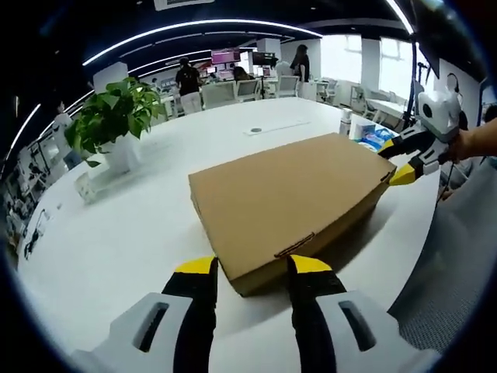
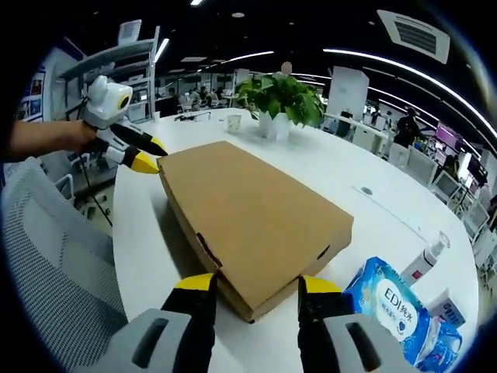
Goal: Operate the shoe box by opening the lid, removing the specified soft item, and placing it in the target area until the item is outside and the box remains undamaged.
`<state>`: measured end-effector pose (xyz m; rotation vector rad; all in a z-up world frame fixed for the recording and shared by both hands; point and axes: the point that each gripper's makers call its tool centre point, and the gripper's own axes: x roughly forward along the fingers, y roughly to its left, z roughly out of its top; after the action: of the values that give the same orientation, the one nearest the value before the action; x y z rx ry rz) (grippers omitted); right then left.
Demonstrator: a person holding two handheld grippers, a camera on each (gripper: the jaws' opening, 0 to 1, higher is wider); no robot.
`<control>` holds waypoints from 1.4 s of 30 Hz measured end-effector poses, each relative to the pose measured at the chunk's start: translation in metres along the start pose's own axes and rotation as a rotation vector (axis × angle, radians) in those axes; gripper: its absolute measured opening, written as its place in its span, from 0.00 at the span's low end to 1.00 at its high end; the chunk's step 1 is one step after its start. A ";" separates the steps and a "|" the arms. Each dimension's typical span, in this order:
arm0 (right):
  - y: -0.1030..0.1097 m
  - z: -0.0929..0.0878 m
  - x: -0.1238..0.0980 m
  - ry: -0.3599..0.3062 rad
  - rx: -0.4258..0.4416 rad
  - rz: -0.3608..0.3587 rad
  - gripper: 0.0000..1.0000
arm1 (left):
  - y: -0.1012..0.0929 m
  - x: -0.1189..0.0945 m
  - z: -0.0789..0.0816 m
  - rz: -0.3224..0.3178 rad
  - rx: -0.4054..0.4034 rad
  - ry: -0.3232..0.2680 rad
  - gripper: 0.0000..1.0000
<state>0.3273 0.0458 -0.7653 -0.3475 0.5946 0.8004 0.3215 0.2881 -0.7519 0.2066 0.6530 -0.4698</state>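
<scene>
**Two claws at opposite corners of a closed shoe box**

In the left gripper view, the left claw (image 1: 250,268) stands spread at six o'clock, its yellow tips either side of the nearest corner of the shoe box (image 1: 291,198). The cardboard box lies flat on the white table (image 1: 116,249) with its lid down and a tab slot showing on the near edge. At three o'clock the right claw (image 1: 397,162) reaches the far corner of the box, its yellow tips touching or just beside the cardboard, held by a person's hand (image 1: 470,144). Beyond, at ten o'clock, a potted plant (image 1: 115,120) stands on the table, well apart from the box.

In the right gripper view, the right claw (image 2: 255,284) is spread too, its tips flanking the near corner of the box (image 2: 248,214). At four o'clock, just beside that corner, lies a blue pack of wipes (image 2: 392,303), with a white bottle (image 2: 425,259) behind it. At ten o'clock the left claw (image 2: 146,154) meets the far corner. The plant (image 2: 278,99) sits at twelve o'clock. The soft item is hidden; the box is shut.
</scene>
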 end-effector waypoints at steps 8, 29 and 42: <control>-0.018 0.006 0.010 0.009 -0.010 0.004 0.39 | 0.007 0.016 0.012 -0.002 0.002 0.005 0.36; -0.056 0.022 0.036 0.033 -0.015 -0.007 0.39 | 0.028 0.051 0.037 -0.012 -0.019 0.013 0.36; -0.060 0.020 0.036 0.044 0.014 -0.021 0.42 | 0.030 0.051 0.039 -0.001 0.037 0.038 0.38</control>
<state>0.3997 0.0369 -0.7682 -0.3591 0.6365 0.7700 0.3928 0.2837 -0.7521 0.2509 0.6820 -0.4797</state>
